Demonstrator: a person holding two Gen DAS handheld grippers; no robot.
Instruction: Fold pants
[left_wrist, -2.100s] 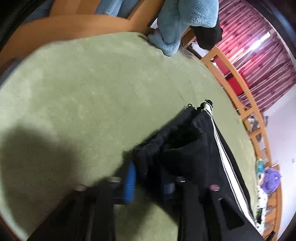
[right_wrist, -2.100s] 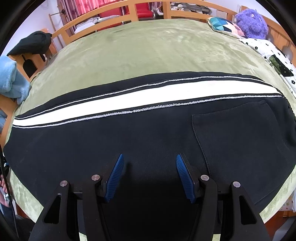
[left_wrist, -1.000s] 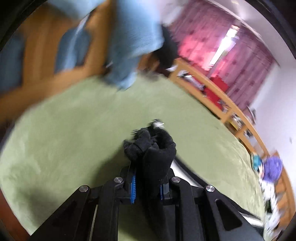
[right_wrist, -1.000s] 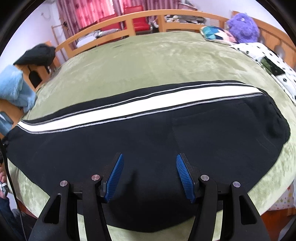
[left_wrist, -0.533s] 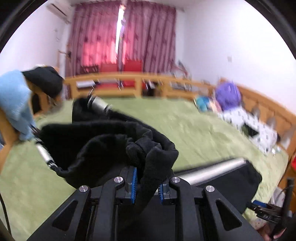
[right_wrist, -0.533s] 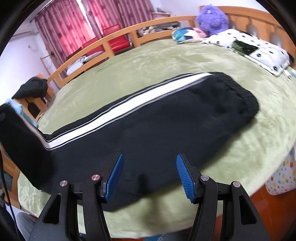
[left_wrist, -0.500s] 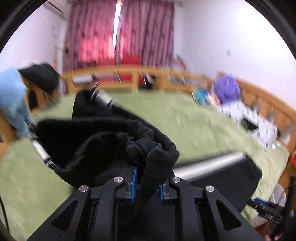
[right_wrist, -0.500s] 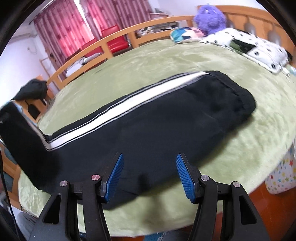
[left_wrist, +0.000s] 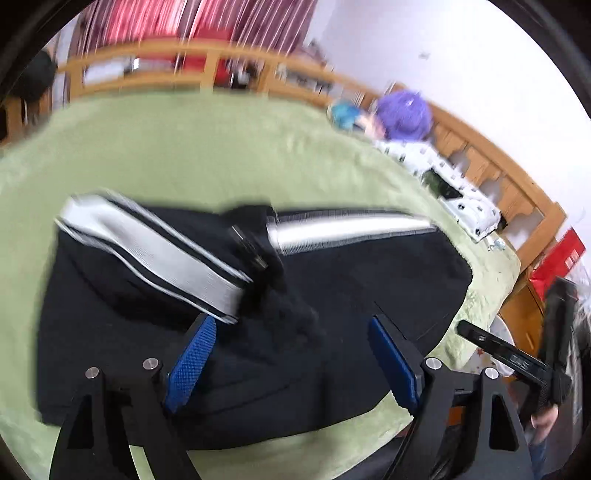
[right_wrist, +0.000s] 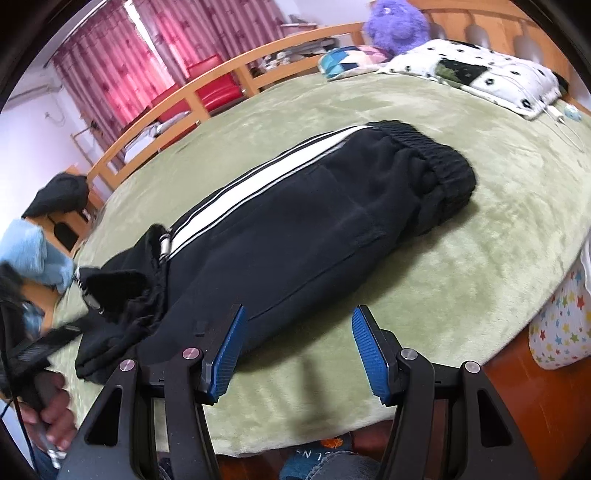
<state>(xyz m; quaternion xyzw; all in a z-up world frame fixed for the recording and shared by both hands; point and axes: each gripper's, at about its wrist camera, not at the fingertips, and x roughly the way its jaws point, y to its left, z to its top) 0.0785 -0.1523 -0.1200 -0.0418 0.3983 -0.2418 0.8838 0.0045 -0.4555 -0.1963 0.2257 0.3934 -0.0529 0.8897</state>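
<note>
Pants (right_wrist: 295, 221) lie with leg end doubled over toward waistband (right_wrist: 439, 162), halving length; left gripper (left_wrist: 291, 354) and right gripper (right_wrist: 295, 354) held spread, empty.

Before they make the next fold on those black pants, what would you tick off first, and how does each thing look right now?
1. Left hand-held gripper open and free of cloth: ok, jaws apart, nothing between them.
2. Right hand-held gripper open and free: ok, it hovers near the bed edge.
3. Pants lying on the green blanket, not hanging off the edge: ok.
4. Leg end folded over the pants: ok, striped part lies on top.
5. Folded leg end lying flat: not ok, it is bunched.
6. Folded edges lined up: cannot tell, left view is blurred.
</note>
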